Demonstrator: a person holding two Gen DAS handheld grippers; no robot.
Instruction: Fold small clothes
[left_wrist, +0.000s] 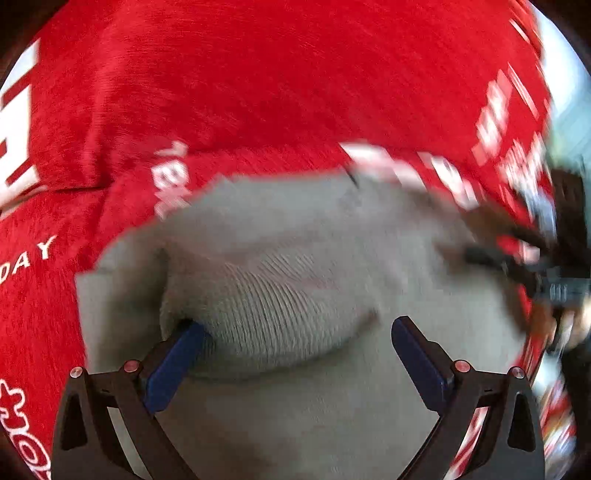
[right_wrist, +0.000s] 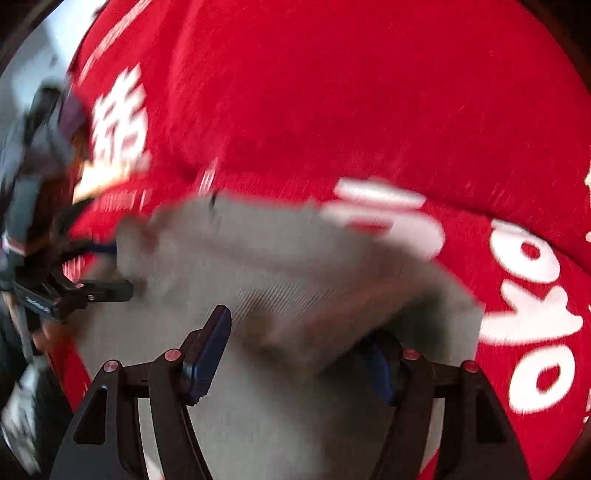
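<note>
A grey knit garment (left_wrist: 280, 295) lies on a red cloth with white lettering (left_wrist: 258, 92). A ribbed fold of it bulges between the fingers of my left gripper (left_wrist: 299, 332), which is open; the left blue pad (left_wrist: 177, 362) touches the fold's edge. In the right wrist view the same grey garment (right_wrist: 295, 280) lies on the red cloth (right_wrist: 351, 92). My right gripper (right_wrist: 299, 343) is open, with a raised grey fold between its fingers and the right pad partly hidden under it. Both views are motion-blurred.
The right gripper shows blurred at the right edge of the left wrist view (left_wrist: 546, 273). The left gripper shows at the left edge of the right wrist view (right_wrist: 74, 288). The red cloth fills most of both views.
</note>
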